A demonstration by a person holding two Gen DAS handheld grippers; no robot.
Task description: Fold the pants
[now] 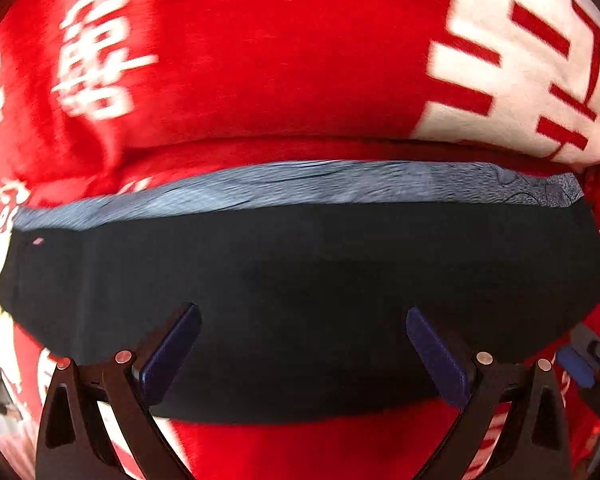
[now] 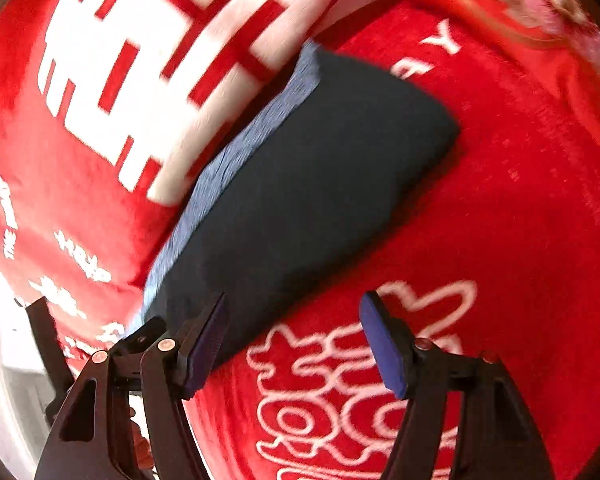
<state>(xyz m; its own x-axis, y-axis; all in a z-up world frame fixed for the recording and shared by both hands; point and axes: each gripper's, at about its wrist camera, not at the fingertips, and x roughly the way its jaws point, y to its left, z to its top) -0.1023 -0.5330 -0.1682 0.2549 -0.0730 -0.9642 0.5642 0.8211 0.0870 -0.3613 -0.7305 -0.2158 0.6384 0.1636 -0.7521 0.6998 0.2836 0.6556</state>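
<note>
The pants (image 1: 300,280) lie folded into a compact dark navy block with a lighter blue-grey edge (image 1: 300,184) along the far side. They rest on a red blanket. My left gripper (image 1: 303,344) is open just above the block's near edge, holding nothing. In the right wrist view the same folded pants (image 2: 300,184) run diagonally up to the right. My right gripper (image 2: 294,340) is open and empty over the block's near corner, its left finger (image 2: 204,344) over the fabric and its right finger (image 2: 384,344) over the blanket.
A red plush blanket (image 1: 260,60) with white lettering and a large white patch (image 2: 140,80) covers the whole surface. The right gripper's blue pad shows at the left wrist view's right edge (image 1: 580,360). A pale floor or wall strip shows at the lower left (image 2: 4,380).
</note>
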